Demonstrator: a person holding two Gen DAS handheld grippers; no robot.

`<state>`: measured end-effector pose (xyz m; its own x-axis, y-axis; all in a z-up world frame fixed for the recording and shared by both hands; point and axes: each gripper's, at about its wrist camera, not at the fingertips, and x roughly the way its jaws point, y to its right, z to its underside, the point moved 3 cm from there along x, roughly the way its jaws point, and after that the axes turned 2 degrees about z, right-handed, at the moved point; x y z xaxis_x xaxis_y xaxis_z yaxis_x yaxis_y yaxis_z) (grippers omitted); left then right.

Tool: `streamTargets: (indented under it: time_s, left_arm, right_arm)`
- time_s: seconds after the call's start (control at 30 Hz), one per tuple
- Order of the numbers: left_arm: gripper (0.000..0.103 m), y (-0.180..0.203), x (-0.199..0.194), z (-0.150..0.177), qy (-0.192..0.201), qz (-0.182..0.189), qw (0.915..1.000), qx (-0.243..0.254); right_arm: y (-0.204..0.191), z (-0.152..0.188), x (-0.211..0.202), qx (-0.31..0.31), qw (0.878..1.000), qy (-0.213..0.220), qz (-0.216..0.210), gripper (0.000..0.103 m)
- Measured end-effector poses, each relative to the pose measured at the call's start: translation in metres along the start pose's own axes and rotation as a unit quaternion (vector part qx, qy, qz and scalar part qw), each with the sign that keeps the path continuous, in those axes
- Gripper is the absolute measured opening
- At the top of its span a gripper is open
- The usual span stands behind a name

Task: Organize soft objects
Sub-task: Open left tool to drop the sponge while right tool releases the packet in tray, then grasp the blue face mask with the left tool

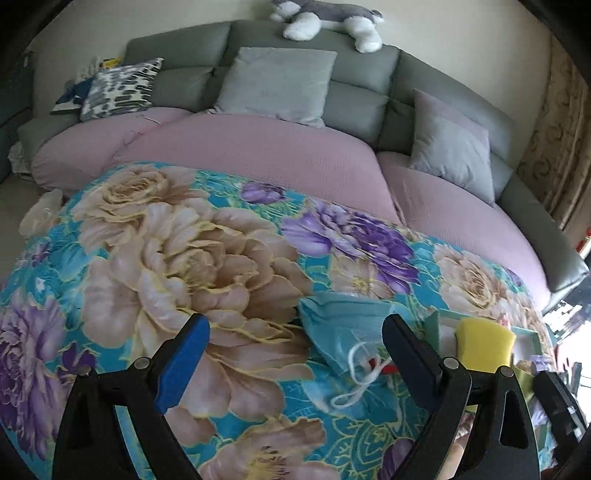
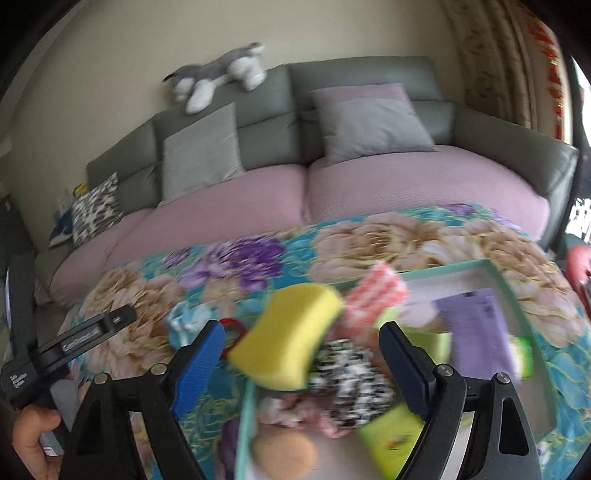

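A yellow sponge [image 2: 288, 336] shows blurred between my right gripper's [image 2: 303, 363] open jaws, touching neither pad, above the near left corner of a mint-green tray [image 2: 509, 284]. The tray holds a black-and-white cloth [image 2: 347, 384], a pink striped cloth [image 2: 376, 295], a purple packet [image 2: 480, 328], green packets [image 2: 391, 432] and an orange round puff [image 2: 284, 450]. My left gripper [image 1: 295, 360] is open and empty over the floral blanket [image 1: 177, 251]. A blue face mask [image 1: 340, 328] with white ear loops lies just in front of it. The sponge [image 1: 484, 345] shows at the right.
The blanket covers a low surface in front of a grey sofa [image 1: 362, 92] with pink seat covers. Grey cushions [image 1: 277, 83], a patterned cushion [image 1: 118, 86] and a plush husky [image 1: 328, 18] sit on the sofa. A curtain [image 1: 554, 140] hangs at right.
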<state>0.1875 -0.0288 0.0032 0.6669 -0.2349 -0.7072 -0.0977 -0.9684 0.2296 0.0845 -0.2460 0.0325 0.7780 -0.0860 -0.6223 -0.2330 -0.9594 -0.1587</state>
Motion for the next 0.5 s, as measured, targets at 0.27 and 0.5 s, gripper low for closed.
streamTargets:
  time_s: [0.27, 0.5]
  left_arm:
    - [0.095, -0.010, 0.028, -0.005, -0.026, 0.041, 0.9974, -0.054]
    - [0.095, -0.016, 0.074, -0.007, -0.083, 0.066, 0.9900, -0.093]
  right_arm:
    - [-0.035, 0.001, 0.026, -0.037, 0.999, -0.025, -0.005, 0.088]
    - [-0.052, -0.017, 0.045, -0.066, 0.997, -0.026, 0.008, 0.088]
